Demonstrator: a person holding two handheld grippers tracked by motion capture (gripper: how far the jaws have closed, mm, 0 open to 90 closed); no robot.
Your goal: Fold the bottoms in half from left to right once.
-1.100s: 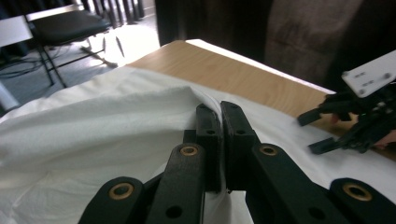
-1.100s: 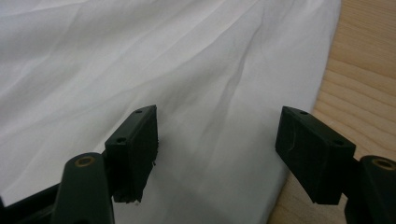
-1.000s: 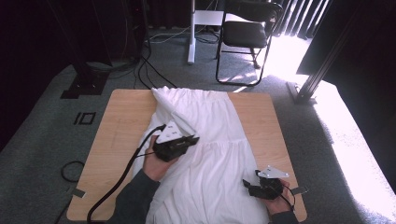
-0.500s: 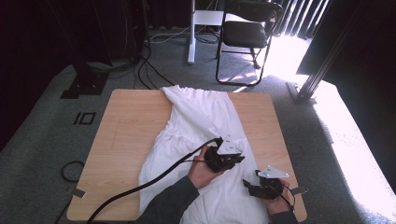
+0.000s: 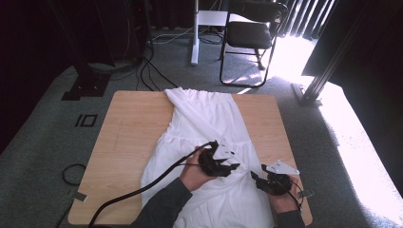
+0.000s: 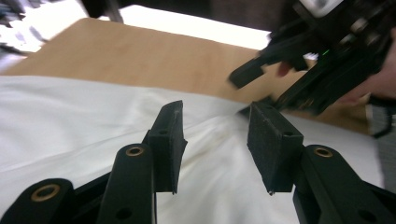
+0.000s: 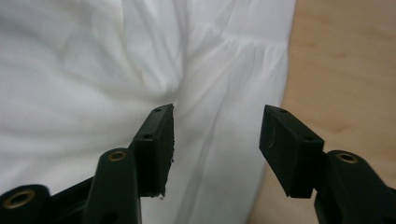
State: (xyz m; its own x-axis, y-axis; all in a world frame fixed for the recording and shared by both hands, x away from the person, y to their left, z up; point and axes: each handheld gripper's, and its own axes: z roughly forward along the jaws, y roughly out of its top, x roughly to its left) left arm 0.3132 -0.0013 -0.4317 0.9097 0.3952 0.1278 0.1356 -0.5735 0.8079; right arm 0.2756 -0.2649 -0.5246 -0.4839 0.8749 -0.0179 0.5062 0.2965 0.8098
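White garment (image 5: pixel 209 123), spread lengthwise down desk (image 5: pixel 128 128), collar toward 12 o'clock. Left gripper (image 5: pixel 219 164) shifted from garment's 9 o'clock edge to its middle, fingers apart, empty. Right gripper (image 5: pixel 268 180) unmoved at 4 o'clock hem, fingers wide, empty. Probably readying a two-point pinch for folding.
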